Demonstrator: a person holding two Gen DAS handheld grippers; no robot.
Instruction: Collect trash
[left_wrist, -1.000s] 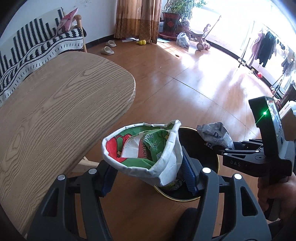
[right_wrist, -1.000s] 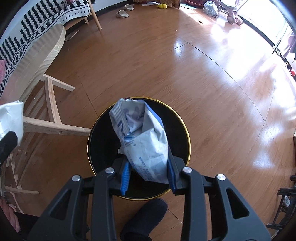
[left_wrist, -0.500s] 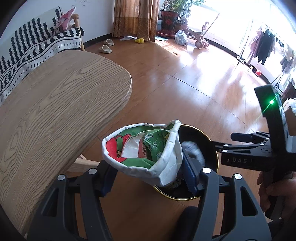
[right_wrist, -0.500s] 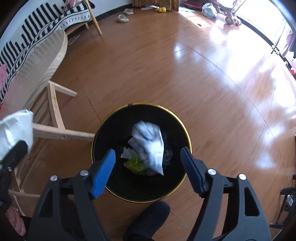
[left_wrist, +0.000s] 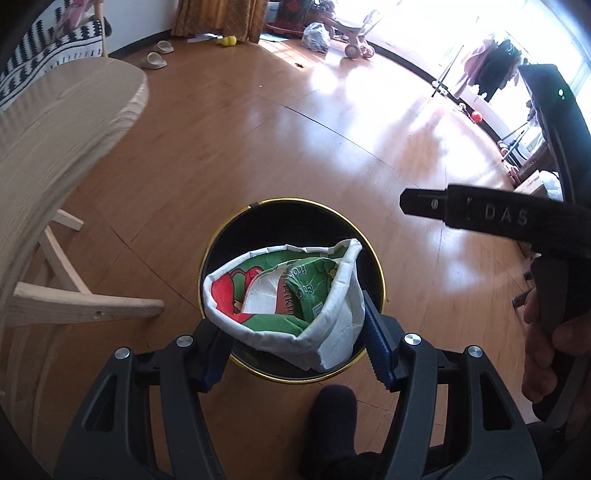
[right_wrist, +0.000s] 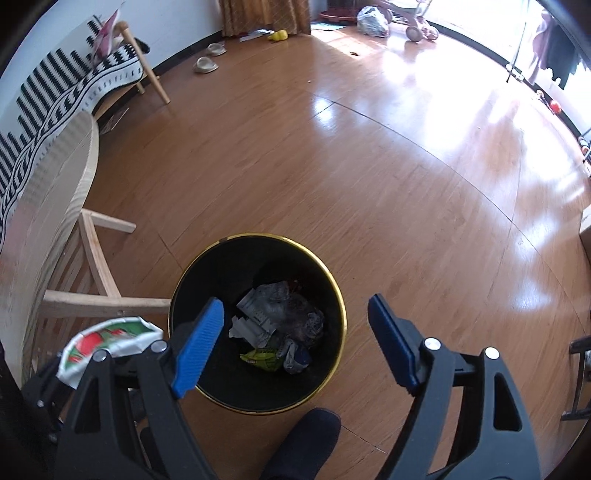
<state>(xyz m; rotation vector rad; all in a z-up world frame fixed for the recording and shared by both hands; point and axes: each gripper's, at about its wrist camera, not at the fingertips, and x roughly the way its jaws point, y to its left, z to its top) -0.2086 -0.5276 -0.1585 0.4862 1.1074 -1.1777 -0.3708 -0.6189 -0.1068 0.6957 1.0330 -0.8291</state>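
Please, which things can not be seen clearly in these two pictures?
- Left wrist view: the bin bottom is hidden by the snack bag held in the left hand-held gripper.
- Left wrist view: the bag's print is folded, unreadable.
- Right wrist view: the wrappers in the bin are too small to identify.

Round black gold-rimmed waste bin (right_wrist: 258, 402) stands on the wooden plank floor (right_wrist: 369, 166) — crumpled wrappers (right_wrist: 275, 325) lie inside. Light wooden table (right_wrist: 55, 206) stands at 9 o'clock of it; dark-socked foot (right_wrist: 306, 443) at 6 o'clock, just beside the rim.
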